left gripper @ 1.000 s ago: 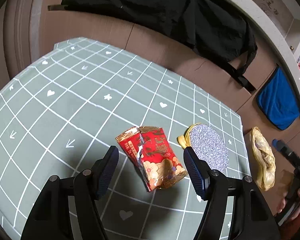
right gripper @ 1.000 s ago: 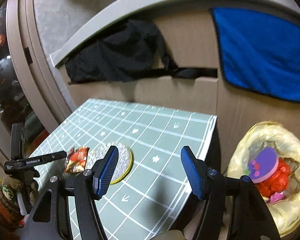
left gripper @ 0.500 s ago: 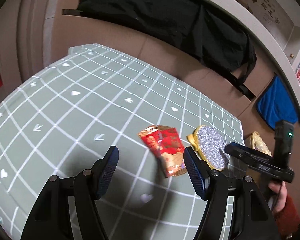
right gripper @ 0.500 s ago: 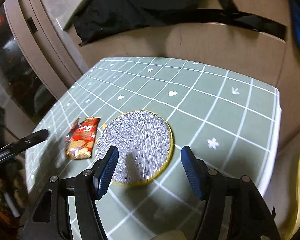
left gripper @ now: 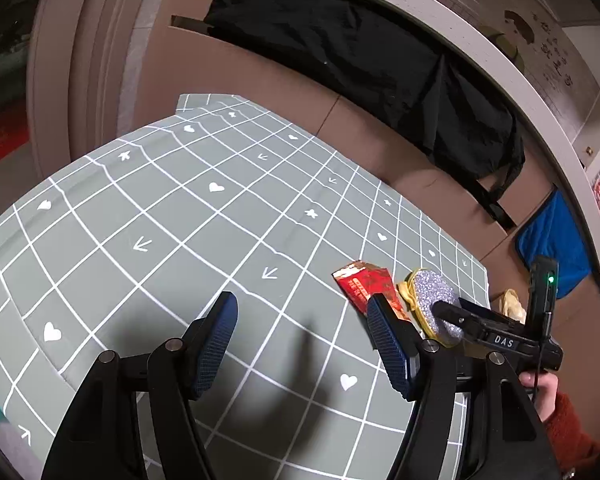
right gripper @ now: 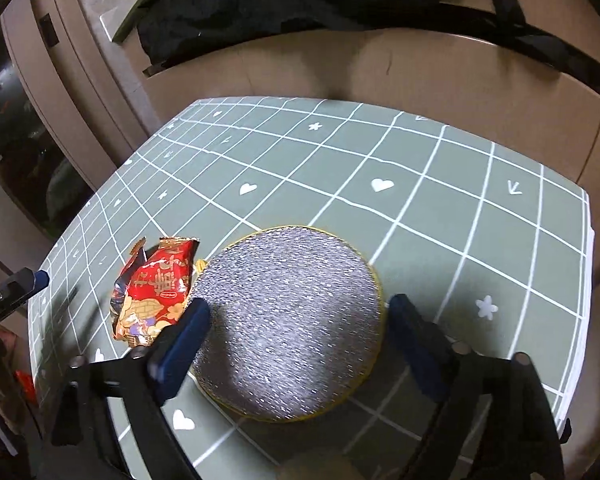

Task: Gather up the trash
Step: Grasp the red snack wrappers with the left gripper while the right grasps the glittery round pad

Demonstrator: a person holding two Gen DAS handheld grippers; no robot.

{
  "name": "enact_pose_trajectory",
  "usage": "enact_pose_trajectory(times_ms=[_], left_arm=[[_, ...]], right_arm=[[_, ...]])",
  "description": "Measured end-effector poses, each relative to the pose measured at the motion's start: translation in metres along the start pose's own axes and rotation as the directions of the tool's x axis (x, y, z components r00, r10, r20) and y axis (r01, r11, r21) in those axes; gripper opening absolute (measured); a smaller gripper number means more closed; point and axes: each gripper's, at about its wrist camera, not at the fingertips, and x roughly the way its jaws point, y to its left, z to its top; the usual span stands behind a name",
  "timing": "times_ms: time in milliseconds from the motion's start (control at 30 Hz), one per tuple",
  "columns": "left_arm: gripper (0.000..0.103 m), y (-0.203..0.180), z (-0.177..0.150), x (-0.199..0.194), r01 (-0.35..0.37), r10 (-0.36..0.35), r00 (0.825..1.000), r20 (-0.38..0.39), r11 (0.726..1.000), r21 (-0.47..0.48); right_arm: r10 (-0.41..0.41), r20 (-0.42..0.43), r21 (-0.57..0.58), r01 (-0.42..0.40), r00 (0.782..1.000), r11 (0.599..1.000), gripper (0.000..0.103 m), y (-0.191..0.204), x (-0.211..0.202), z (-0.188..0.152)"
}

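The table (right gripper: 440, 184), covered in a green grid cloth, still carries two pieces of trash, so collection appears unfinished. The disc (right gripper: 292, 320), round and glittery with a yellow rim, lies flat near the table's right edge; being round, it has no long axis. The right gripper (right gripper: 296, 316) straddles it, jaws opening, pads not pressing. The wrapper (right gripper: 156, 288), red foil, lies touching the disc's left side, long axis running away from the camera. The left gripper (left gripper: 302, 342) hovers apart, holding nothing.
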Motion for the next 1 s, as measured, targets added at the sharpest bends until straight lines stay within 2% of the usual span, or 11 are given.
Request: enact_pose_trajectory(times_ms=[100,233,300,333,367,400,533,700,767,900,1000], left_arm=[[0.068,0.003,-0.002,0.001,0.0,0.0,1.0,-0.004,1.0,-0.014],[0.068,-0.004,-0.003,0.006,0.009,-0.009,1.0,-0.007,1.0,-0.01],[0.068,-0.011,-0.003,0.009,0.014,-0.014,1.0,-0.012,1.0,0.003],[0.069,-0.017,-0.003,0.013,0.025,-0.025,0.999,-0.023,1.0,0.014],[0.071,-0.021,-0.003,0.016,0.032,-0.032,0.999,-0.031,0.999,0.02],[0.072,-0.026,-0.003,0.02,0.041,-0.04,0.998,-0.042,0.999,0.028],[0.072,-0.05,-0.005,0.041,0.052,-0.045,0.995,-0.095,0.996,0.07],[0.07,-0.074,-0.003,0.067,0.018,-0.001,0.993,-0.12,0.99,0.139],[0.063,-0.079,-0.001,0.075,0.013,0.007,0.992,-0.125,0.988,0.153],[0.052,-0.078,0.003,0.09,-0.075,0.092,0.988,-0.126,0.988,0.135],[0.045,-0.078,0.004,0.101,-0.112,0.129,0.982,-0.139,0.986,0.124]], right_arm=[[-0.037,-0.031,-0.082,0.035,0.999,0.996,0.102,0.013,0.008,0.0],[-0.06,-0.022,-0.117,0.057,0.998,0.992,0.095,0.018,0.006,-0.003],[-0.036,-0.003,-0.098,0.036,0.999,0.995,0.067,0.014,0.0,-0.003],[-0.021,0.0,-0.081,0.021,1.0,0.997,0.058,0.01,-0.004,-0.004],[-0.001,0.002,-0.061,0.001,1.0,0.998,0.042,0.006,-0.008,-0.003],[0.026,0.006,-0.037,-0.026,1.0,0.999,0.034,-0.001,-0.012,-0.003],[0.074,0.061,0.016,-0.075,0.995,0.997,0.026,-0.02,-0.039,-0.006],[0.051,0.171,0.059,-0.062,0.984,0.996,0.025,-0.043,-0.088,-0.013],[0.022,0.204,0.063,-0.035,0.979,0.997,0.025,-0.049,-0.103,-0.014],[-0.008,0.234,0.084,-0.012,0.972,0.996,0.024,-0.062,-0.127,-0.021],[-0.005,0.247,0.089,-0.018,0.969,0.996,0.018,-0.064,-0.138,-0.027]])
